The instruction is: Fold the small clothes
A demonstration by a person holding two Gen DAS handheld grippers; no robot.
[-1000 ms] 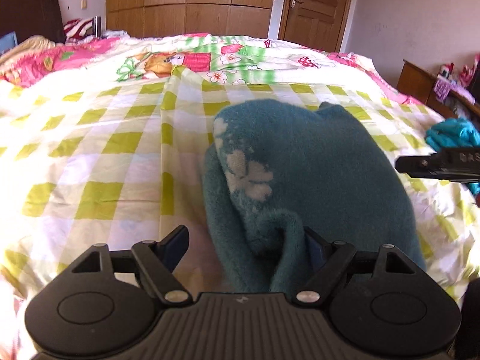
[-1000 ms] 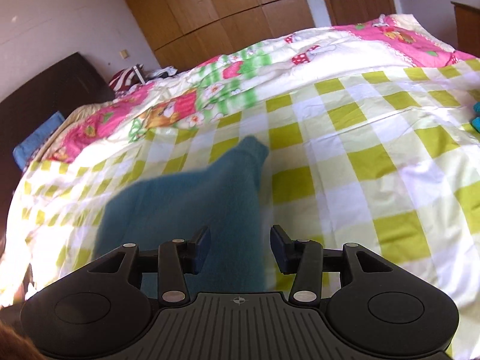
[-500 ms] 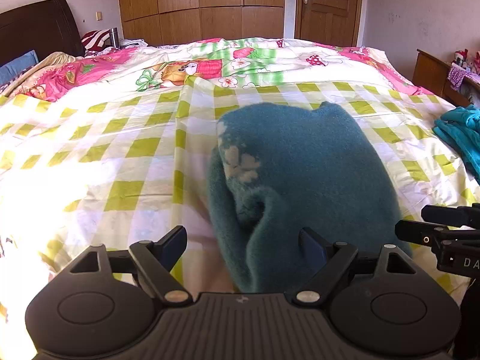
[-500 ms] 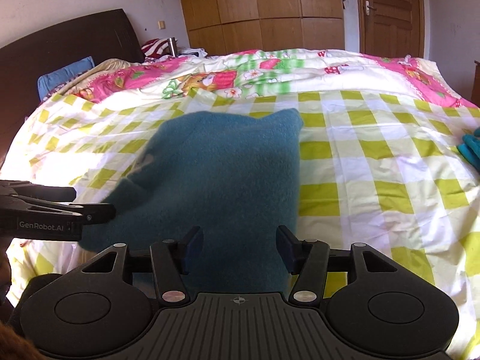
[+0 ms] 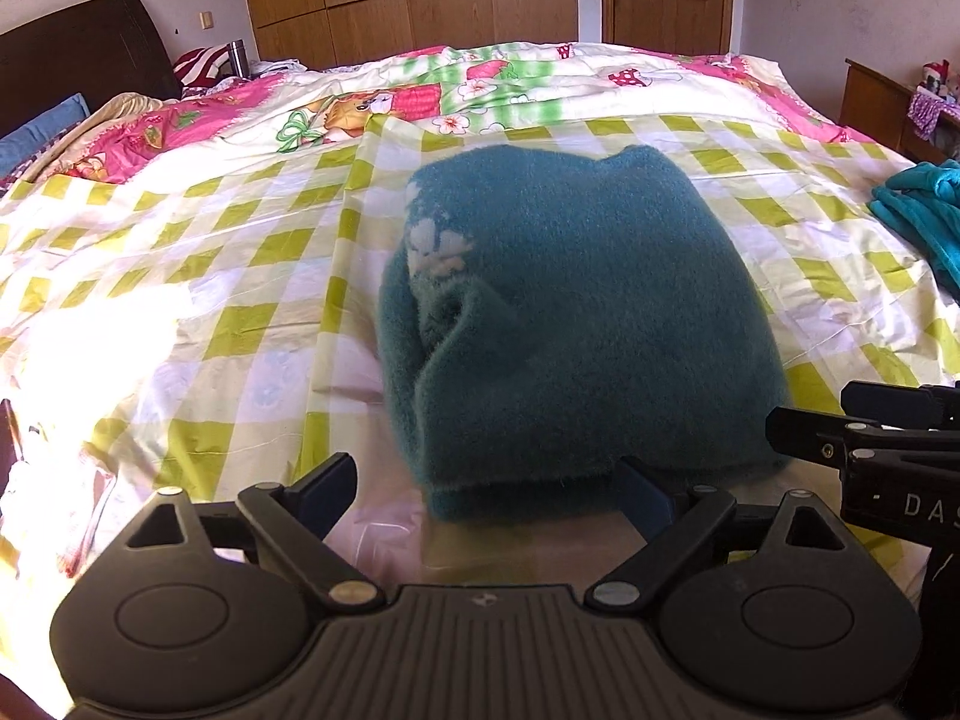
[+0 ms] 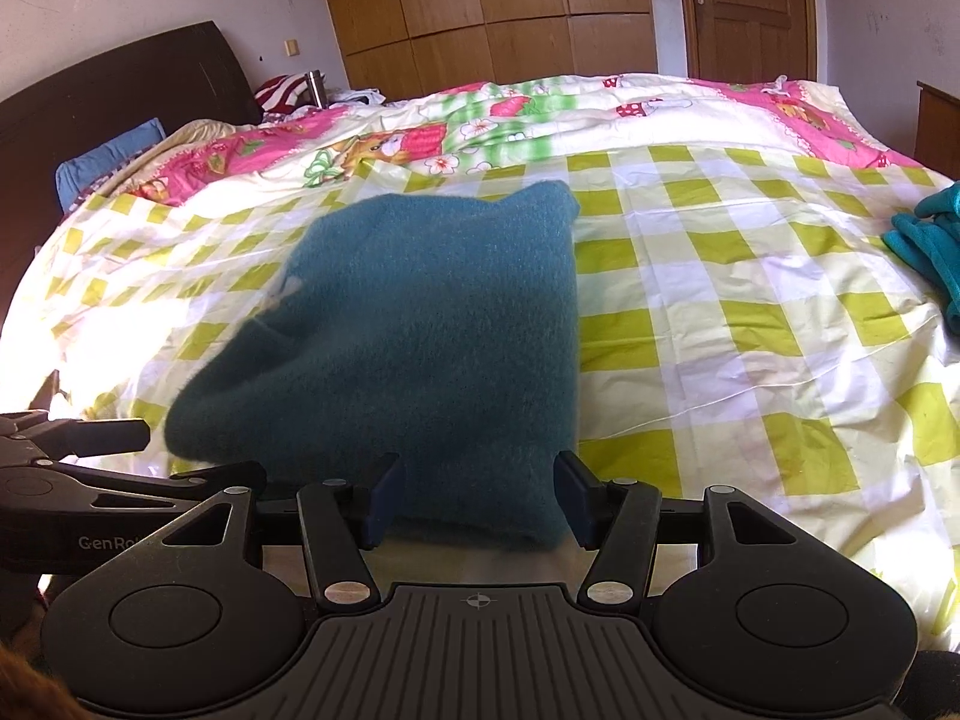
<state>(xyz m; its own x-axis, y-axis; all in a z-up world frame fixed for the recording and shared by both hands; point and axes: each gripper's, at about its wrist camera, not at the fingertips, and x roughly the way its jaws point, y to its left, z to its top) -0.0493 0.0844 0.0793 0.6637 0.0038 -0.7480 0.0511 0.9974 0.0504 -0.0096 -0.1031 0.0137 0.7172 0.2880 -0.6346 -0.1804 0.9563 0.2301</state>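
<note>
Left wrist view: a folded teal fleece garment (image 5: 576,324) lies mid-bed (image 5: 180,276), soft, light and floppy, best pinched at its near hem, as left gripper (image 5: 489,495) and right gripper (image 6: 477,501) jaws open around it, unpressed.

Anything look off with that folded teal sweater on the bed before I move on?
The teal sweater is folded, but its left side looks untidy: layers bulge open and a white-patterned piece pokes out. Both claws are opening and clear of it.
</note>
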